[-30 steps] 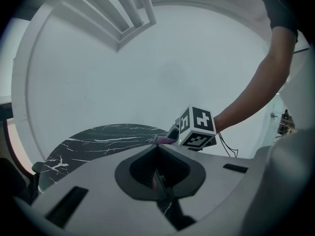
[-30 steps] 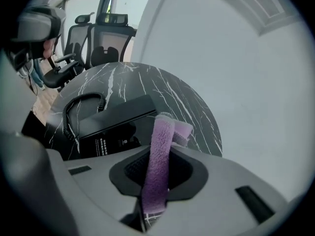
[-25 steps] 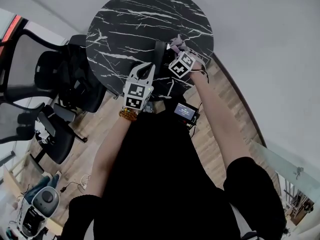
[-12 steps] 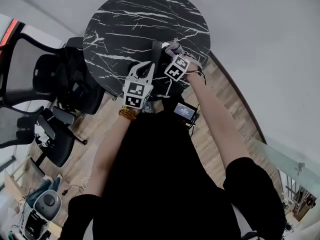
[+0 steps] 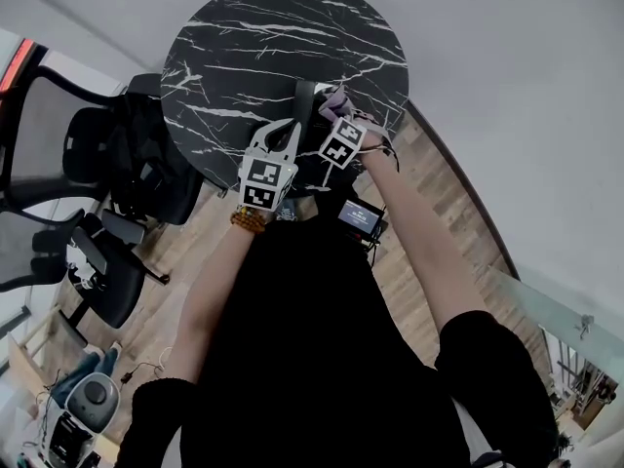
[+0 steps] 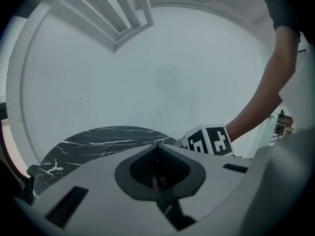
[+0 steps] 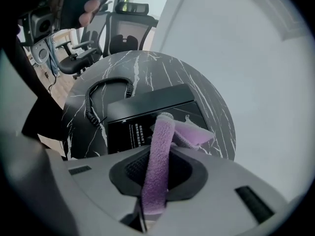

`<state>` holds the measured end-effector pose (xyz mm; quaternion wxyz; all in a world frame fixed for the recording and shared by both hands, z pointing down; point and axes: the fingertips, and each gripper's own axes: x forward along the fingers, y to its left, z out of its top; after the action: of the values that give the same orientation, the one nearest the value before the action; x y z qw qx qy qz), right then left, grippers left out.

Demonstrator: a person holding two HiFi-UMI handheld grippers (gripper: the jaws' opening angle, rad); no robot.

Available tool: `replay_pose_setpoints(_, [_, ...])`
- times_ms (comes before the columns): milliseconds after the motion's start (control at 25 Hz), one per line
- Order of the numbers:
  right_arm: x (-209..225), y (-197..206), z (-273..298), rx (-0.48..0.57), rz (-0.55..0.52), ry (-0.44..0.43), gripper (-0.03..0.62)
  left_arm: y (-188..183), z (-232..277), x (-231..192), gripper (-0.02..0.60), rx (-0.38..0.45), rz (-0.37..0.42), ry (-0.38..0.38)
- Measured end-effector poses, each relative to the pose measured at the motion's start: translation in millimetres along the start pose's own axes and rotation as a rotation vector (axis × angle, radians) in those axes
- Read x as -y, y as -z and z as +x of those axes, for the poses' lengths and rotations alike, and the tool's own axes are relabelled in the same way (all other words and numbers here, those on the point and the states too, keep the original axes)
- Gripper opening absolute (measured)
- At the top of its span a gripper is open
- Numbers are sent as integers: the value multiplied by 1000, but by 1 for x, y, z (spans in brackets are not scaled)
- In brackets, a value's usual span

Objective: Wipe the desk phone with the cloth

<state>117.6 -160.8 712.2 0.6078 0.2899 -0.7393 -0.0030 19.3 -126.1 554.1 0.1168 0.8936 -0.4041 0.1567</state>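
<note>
- Purple fleecy cloth [image 7: 158,151] is clamped in the right gripper [image 7: 155,181], with its free end hung over the flat black desk phone [image 7: 147,109].
- Phone is found on the round black marble table [image 7: 209,100].
- Left gripper [image 6: 157,178] is held closed and empty.
- Wiping is judged under way; the coverage achieved cannot be determined.

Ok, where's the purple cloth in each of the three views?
Head view: cloth upper centre, over the right part of the table.
Left gripper view: not in it.
Right gripper view: lower centre, pinched in the jaws, above the desk phone.
Shared landmark: the black marble table.
</note>
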Motion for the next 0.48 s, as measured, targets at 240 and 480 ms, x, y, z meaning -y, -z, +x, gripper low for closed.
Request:
replay_pose_setpoints(240, [-14,4,1,-24,-9,-18,63,0,0,1,12,1,5,3])
replay_pose_setpoints(480, [-34,10,1,-42,-49,-45,63,-2,1,2,14,3,6,6])
